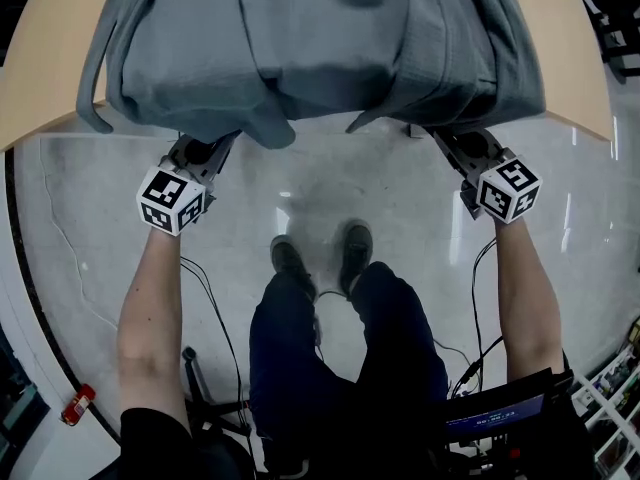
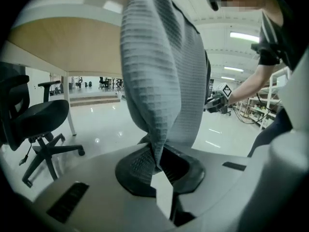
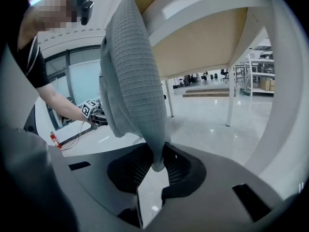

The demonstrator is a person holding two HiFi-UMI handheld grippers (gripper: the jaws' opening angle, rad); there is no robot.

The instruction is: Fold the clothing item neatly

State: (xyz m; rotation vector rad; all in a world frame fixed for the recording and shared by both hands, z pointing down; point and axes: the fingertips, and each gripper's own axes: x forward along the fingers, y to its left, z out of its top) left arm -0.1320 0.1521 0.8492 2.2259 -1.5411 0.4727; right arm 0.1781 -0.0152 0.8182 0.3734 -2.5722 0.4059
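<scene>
Your left tool point(image 2: 157, 167) is clamped narrow on a gathered fold of the grey garment point(image 1: 320, 38), and the cloth rises straight out from between its pads. Your right tool point(image 3: 155, 166) is holding the same garment with its jaws a little wider, pinched on a thicker hanging edge. In the head view both tools sit at the near hem, one at each corner and well apart.

The pale glossy floor point(image 1: 330, 188) fills most of the head view below the hem. The surface point(image 1: 40, 78) is a light wood top with a rounded near edge, and both tool views look up at its underside and white legs. The garment is a waffle-knit. It lies spread across the surface, with its near part draped over the edge and hanging above the floor. A loose sleeve trails off its left side.

A black office chair point(image 2: 38, 124) stands on the floor beside the surface in the left tool view. Your dark shoes point(image 1: 320, 258) are on the floor between the two tools. A small red object point(image 1: 78, 405), maybe an extinguisher but too small to be sure, lies at the lower left.
</scene>
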